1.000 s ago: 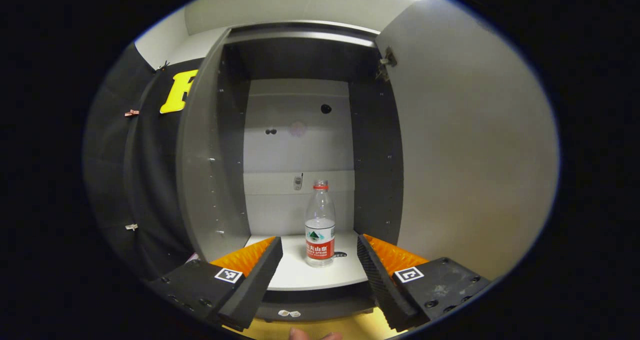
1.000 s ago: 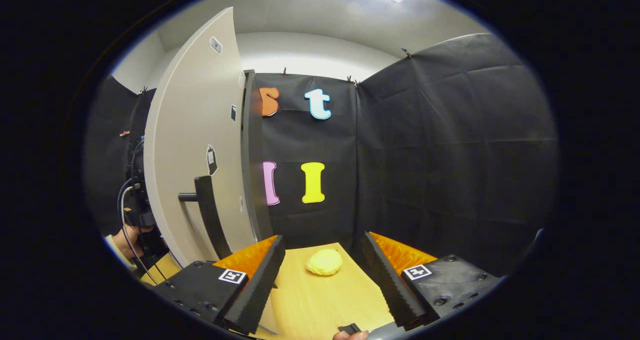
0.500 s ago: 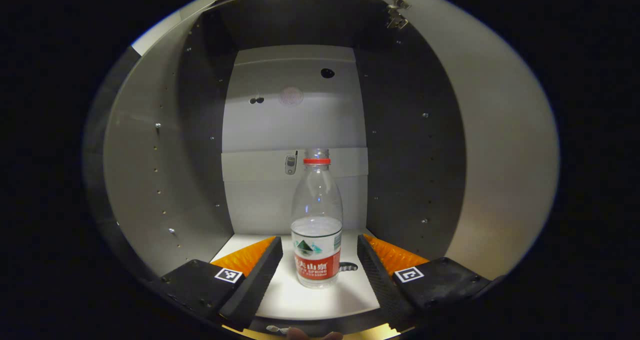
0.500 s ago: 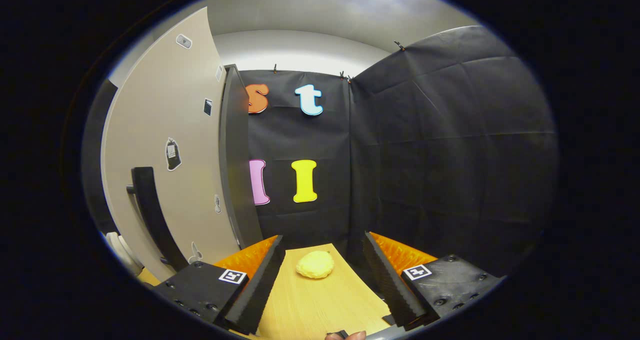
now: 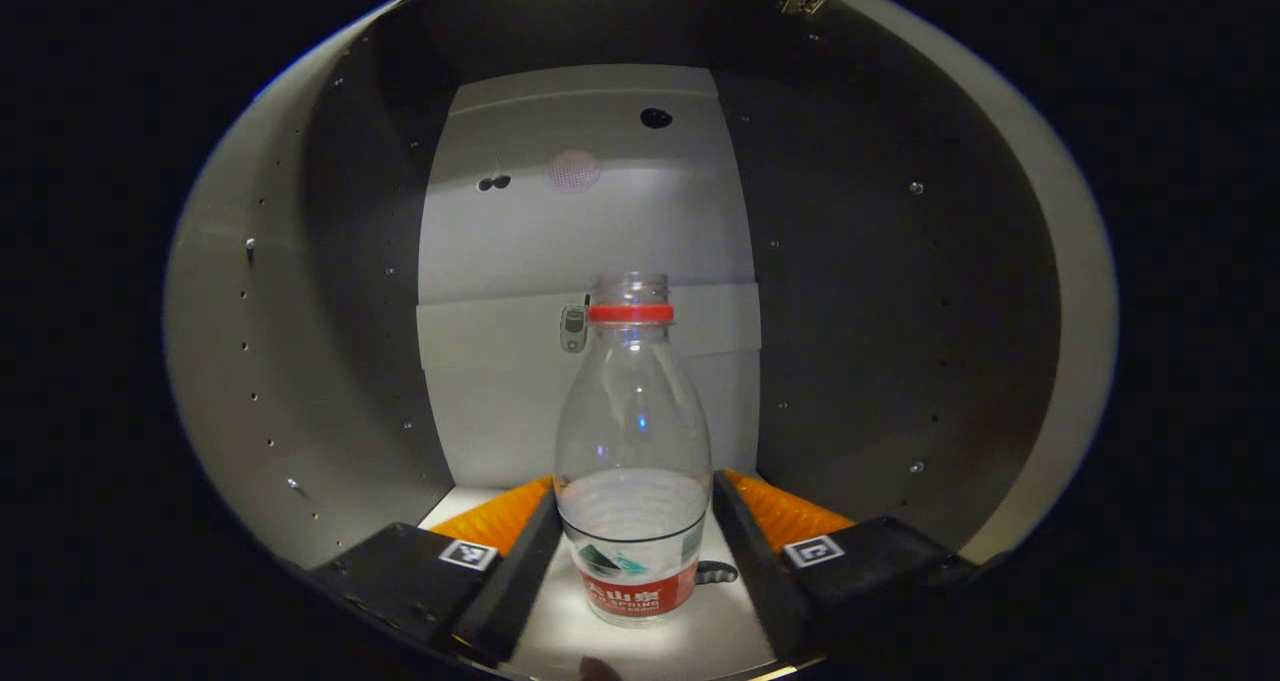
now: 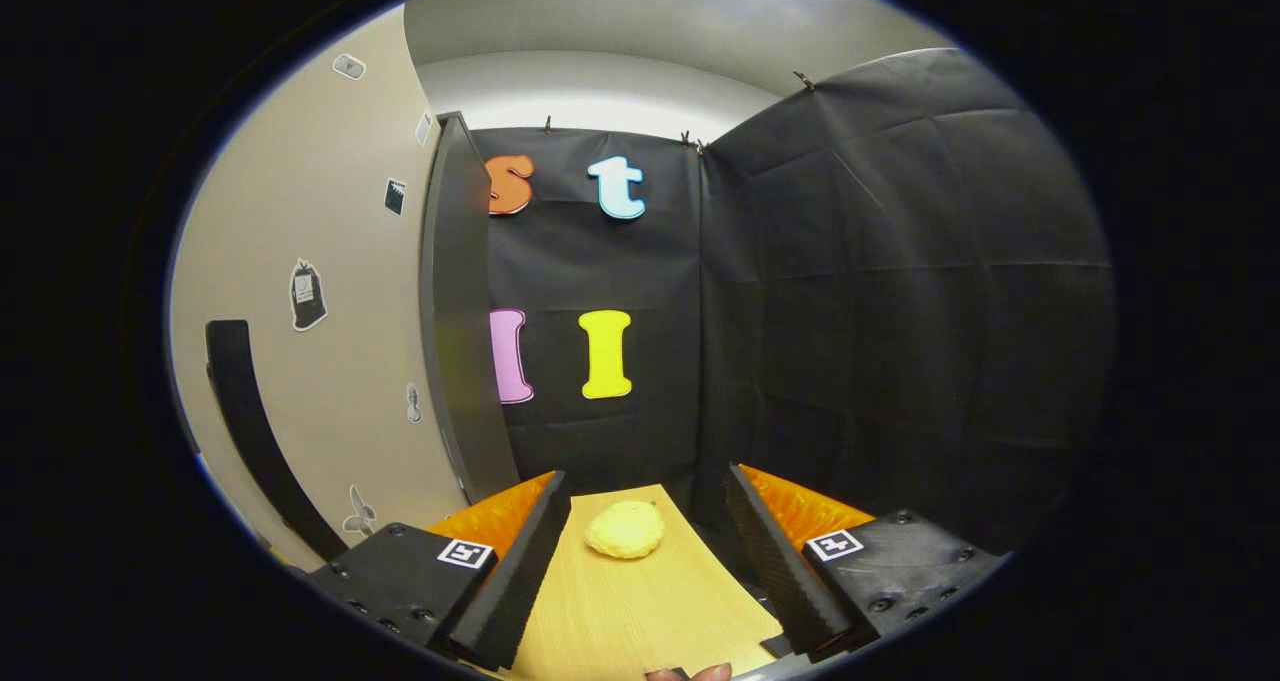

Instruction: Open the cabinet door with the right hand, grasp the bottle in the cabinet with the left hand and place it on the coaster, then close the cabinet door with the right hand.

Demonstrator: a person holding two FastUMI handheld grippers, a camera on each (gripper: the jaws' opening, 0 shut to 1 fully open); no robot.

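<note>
While the left gripper (image 5: 632,551) reaches into the dark-walled cabinet (image 5: 850,291), its fingers stand spread on either side of the clear plastic bottle with a red neck ring and red label (image 5: 632,461); whether they press on it cannot be told. That bottle stands upright on the white shelf floor (image 5: 560,631), near its front edge. Over the pale wooden tabletop (image 6: 640,611), the right gripper (image 6: 640,561) hangs released and empty, beside the open beige cabinet door (image 6: 330,361) with its black handle (image 6: 245,411). A yellow lumpy object (image 6: 624,529) lies near the tabletop's far edge.
</note>
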